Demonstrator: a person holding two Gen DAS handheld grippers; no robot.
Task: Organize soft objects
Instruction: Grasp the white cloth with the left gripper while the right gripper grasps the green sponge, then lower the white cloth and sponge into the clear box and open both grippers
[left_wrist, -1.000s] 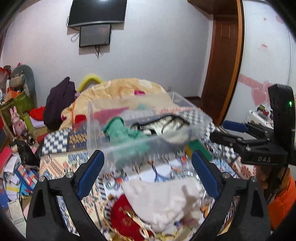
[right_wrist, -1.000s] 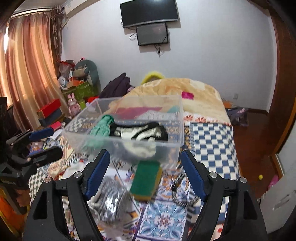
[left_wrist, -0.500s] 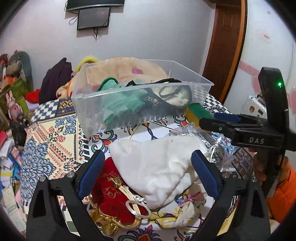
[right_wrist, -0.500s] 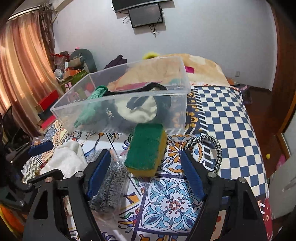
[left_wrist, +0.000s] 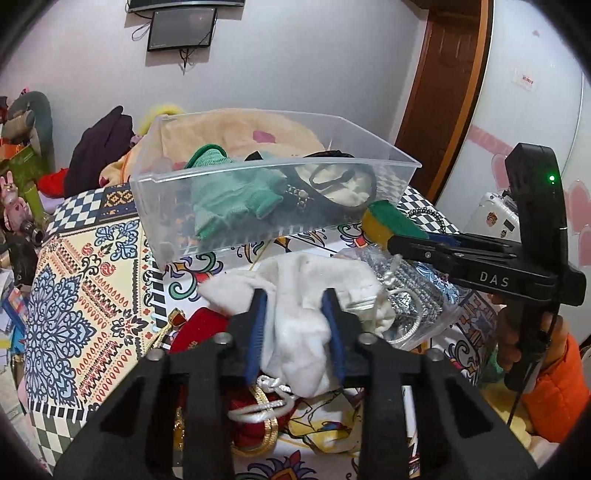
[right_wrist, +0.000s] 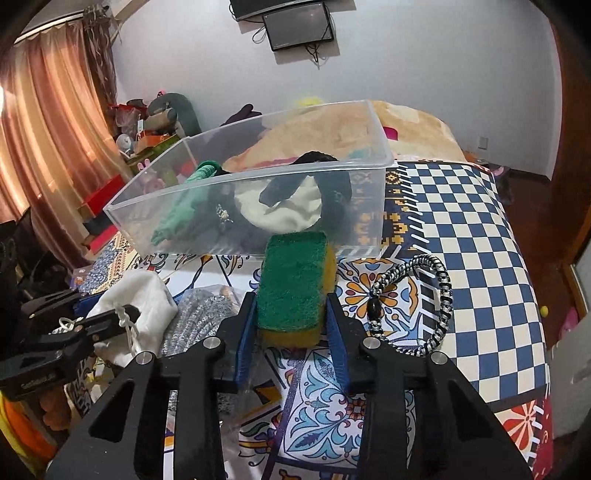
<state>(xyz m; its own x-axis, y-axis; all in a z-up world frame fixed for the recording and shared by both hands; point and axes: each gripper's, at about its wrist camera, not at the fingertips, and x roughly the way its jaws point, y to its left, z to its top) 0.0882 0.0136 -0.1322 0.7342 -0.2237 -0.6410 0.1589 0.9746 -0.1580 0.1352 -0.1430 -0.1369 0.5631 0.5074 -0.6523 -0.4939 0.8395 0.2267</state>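
Note:
My left gripper (left_wrist: 295, 299) is shut on a white drawstring pouch (left_wrist: 299, 295) lying on the patterned bedcover. My right gripper (right_wrist: 291, 299) is shut on a green and yellow sponge (right_wrist: 293, 280), which also shows in the left wrist view (left_wrist: 388, 221). A clear plastic bin (left_wrist: 258, 181) stands just beyond both; it holds a green knit piece (left_wrist: 229, 192) and a black and cream cloth (right_wrist: 291, 199). The left gripper also appears at the left edge of the right wrist view (right_wrist: 81, 325).
A red and gold pouch (left_wrist: 199, 328) lies under the white pouch. A silver-grey knit item in a plastic bag (right_wrist: 199, 314) lies between the grippers. A black and white braided cord (right_wrist: 424, 295) lies right of the sponge. Clutter lines the bed's left side.
Both grippers dropped toward the bedcover and went from wide open to shut, the left onto the white pouch, the right onto the sponge.

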